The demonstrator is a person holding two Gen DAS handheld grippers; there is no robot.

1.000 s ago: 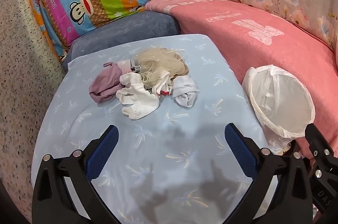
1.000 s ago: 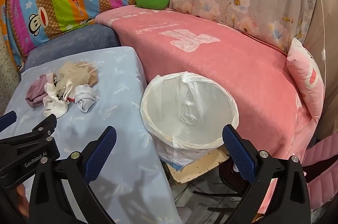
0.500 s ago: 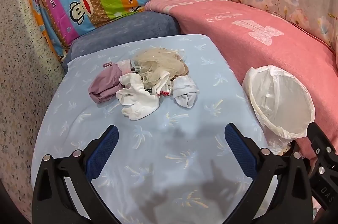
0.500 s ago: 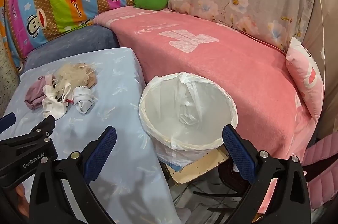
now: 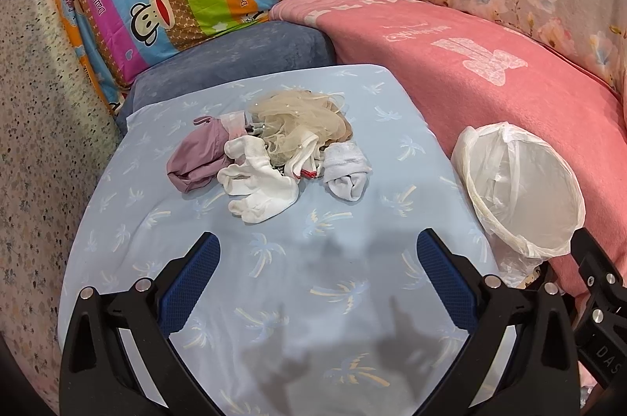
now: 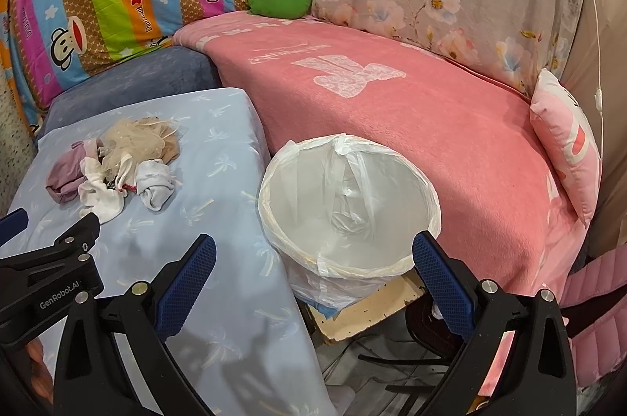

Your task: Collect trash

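A blue palm-print cloth (image 5: 313, 278) covers the table, set against a pink-blanketed sofa (image 6: 431, 110). The left gripper (image 5: 317, 259) hangs with jaws spread and empty; the heap of socks and rags (image 5: 270, 153) lies ahead of its tips, slightly toward the left finger. The right gripper (image 6: 313, 259), likewise spread and empty, frames the lined bin (image 6: 345, 204). Collection looks unstarted; next, the left should reach forward and pinch one piece. Only the right view shows the bin's inside, with nothing in it.

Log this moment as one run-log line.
left gripper: open, empty | right gripper: open, empty | clothing pile: on blue-covered table | lined bin: nothing visible inside
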